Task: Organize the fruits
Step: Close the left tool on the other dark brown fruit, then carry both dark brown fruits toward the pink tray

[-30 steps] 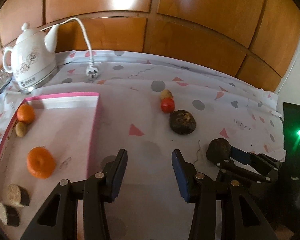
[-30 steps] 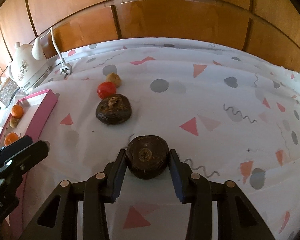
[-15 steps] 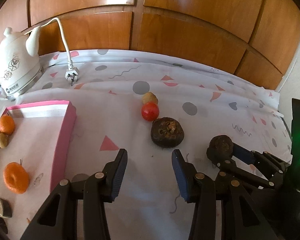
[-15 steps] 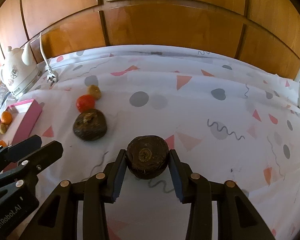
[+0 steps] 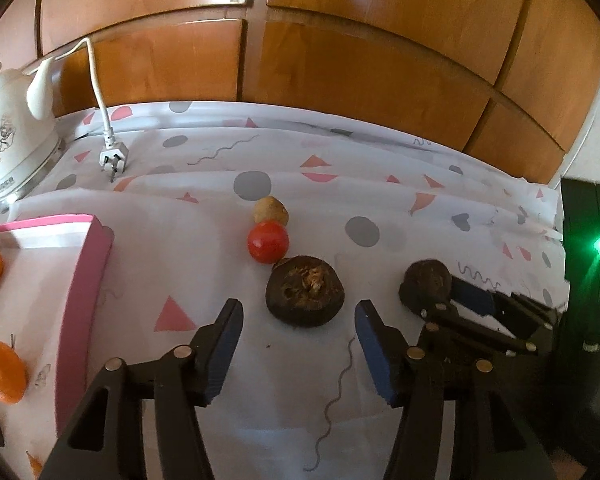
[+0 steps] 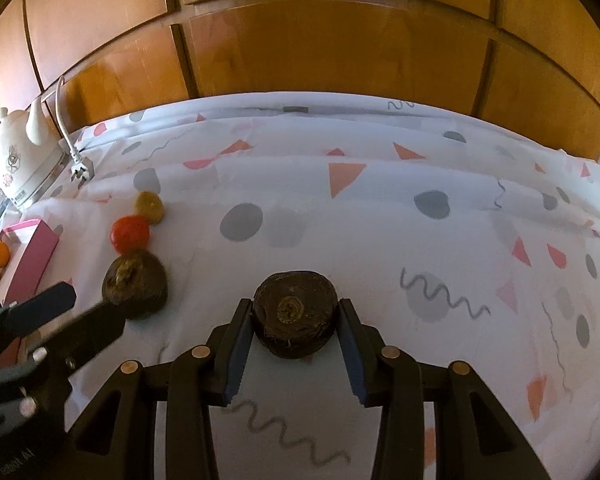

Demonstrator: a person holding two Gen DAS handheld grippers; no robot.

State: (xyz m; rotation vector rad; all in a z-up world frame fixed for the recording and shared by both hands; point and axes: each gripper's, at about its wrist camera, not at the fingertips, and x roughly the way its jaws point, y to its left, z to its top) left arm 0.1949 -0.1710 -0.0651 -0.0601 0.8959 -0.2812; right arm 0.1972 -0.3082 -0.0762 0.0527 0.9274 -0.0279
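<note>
Your right hand-held gripper (image 6: pixel 296 322) is pinching a dark brown, flat-topped round fruit (image 6: pixel 295 314) between its blue pads, held just above the white counter cloth with pink triangles and grey dots (image 6: pixel 380 220). Your left hand-held gripper (image 5: pixel 298 344) has its jaws spread with nothing between them; they've just been opening wider, and a second dark brown wrinkly fruit (image 5: pixel 305 296) sits on the cloth just ahead of the tips, not touched. Right behind that one there's a small red round fruit (image 5: pixel 268 242), and a tan nut-like fruit (image 5: pixel 271 210) touching it at the back. Off to the left is the pink-rimmed shallow tray (image 5: pixel 86 276) with two orange mandarins (image 5: pixel 2 372) and a couple of small brownish bits in it. Back left corner has a white ceramic kettle (image 5: pixel 12 136) with its white plug (image 5: pixel 114 160) lying loose on the cloth, wooden panels (image 5: pixel 340 60) behind everything.
</note>
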